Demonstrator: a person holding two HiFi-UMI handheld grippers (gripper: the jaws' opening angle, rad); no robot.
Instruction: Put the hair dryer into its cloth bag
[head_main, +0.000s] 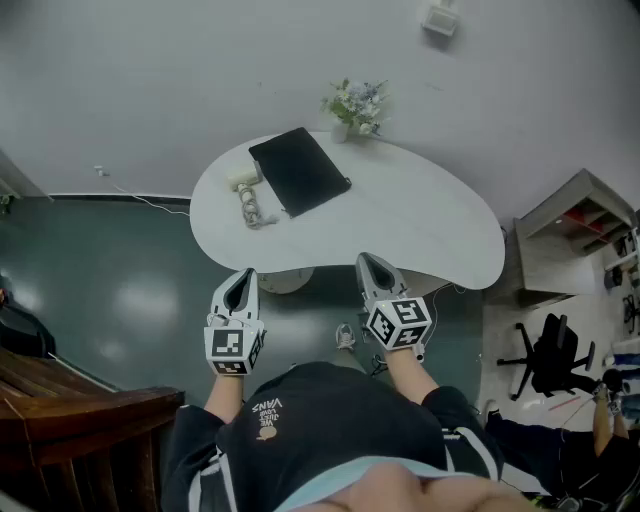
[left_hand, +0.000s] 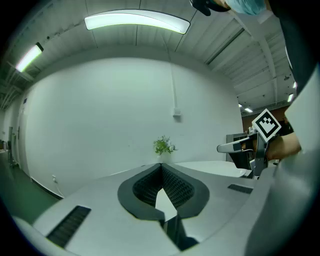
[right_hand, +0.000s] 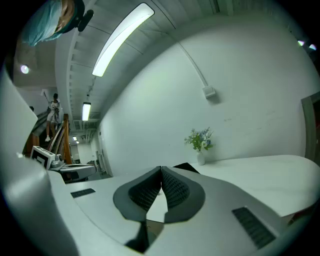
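A flat black cloth bag (head_main: 300, 170) lies on the white table (head_main: 430, 225) at its far left. Just left of the bag rests the pale hair dryer (head_main: 246, 190), its cord coiled beside it. My left gripper (head_main: 243, 273) and right gripper (head_main: 368, 259) hover side by side off the table's near edge, short of both objects. Each is shut with nothing between its pads. In the left gripper view the left gripper (left_hand: 161, 165) has its jaws meeting at the tip. The right gripper (right_hand: 161, 169) looks the same, and a corner of the bag (right_hand: 186, 167) peeks past it.
A small vase of flowers (head_main: 355, 105) stands at the table's far edge. A wooden stair rail (head_main: 60, 395) is at the lower left. A shelf unit (head_main: 575, 235) and a black office chair (head_main: 550, 350) stand to the right. A cable (head_main: 140, 195) runs along the floor.
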